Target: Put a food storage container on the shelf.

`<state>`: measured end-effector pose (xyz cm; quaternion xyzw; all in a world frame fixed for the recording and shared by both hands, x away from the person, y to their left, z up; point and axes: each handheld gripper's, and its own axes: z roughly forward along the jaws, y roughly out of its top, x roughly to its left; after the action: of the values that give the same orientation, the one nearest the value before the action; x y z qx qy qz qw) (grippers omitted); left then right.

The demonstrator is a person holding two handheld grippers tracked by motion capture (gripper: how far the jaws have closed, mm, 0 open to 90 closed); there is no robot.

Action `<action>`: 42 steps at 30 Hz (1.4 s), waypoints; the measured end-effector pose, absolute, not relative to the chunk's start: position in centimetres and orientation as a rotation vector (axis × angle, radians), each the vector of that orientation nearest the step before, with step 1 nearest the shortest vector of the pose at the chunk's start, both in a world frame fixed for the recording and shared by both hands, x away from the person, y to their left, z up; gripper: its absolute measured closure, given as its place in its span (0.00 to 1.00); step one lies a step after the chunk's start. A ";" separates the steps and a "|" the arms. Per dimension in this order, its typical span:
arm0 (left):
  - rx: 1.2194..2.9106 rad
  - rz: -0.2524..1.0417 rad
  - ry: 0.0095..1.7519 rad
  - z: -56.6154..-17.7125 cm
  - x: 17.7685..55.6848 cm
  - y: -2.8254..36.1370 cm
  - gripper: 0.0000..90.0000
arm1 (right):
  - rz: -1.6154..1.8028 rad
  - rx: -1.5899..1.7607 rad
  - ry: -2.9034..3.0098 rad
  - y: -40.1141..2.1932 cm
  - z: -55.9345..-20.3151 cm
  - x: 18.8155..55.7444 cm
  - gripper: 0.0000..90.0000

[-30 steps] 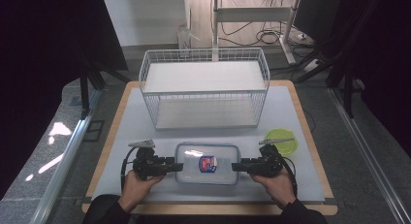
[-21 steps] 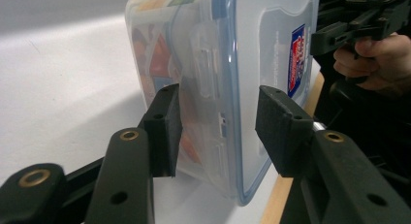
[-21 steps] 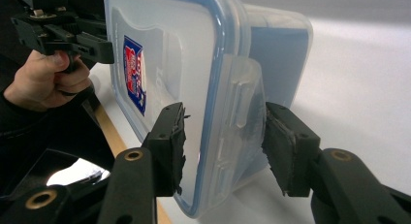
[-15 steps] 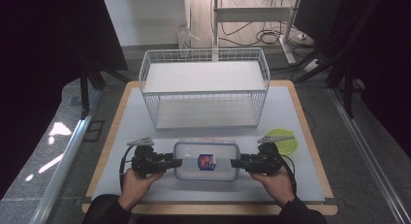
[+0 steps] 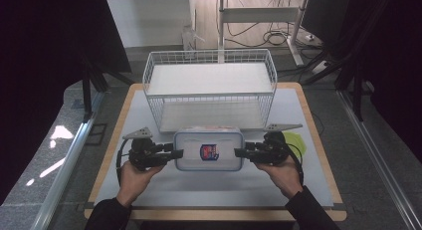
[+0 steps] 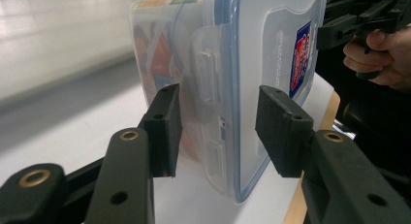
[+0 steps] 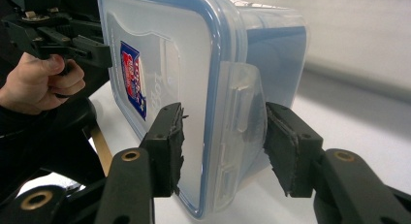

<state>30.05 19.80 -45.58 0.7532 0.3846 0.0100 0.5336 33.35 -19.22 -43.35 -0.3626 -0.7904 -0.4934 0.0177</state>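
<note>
Just beyond the clear plastic lidded box with a blue rim that we hold stands the white wire basket, its front wall blocking any level path forward; its open top leaves room from above. We see bare white table mat toward us. A lime-green round disc lies at the right.

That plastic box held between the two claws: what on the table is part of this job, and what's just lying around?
Part of the job:
- food container, lid clipped on
- left gripper, clamped on one end
- right gripper, clamped on the other end
- likely the wire basket just behind

Just lying about:
- green disc on the table
- cables on the floor behind
</note>
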 end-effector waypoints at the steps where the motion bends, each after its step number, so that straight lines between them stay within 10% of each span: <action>1: 1.795 0.024 0.917 -45.6 30.0 19.8 0.59 | -1.533 -1.127 -2.456 -19.2 -43.4 33.4 0.56; 42: 1.754 0.166 0.844 -31.8 37.6 20.8 0.58 | -1.763 -1.098 -2.435 -18.2 -30.3 40.7 0.55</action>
<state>37.57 20.82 -31.80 0.7441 0.3578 0.0706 0.5597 40.74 -18.18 -30.30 -0.3428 -0.7606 -0.5505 -0.0293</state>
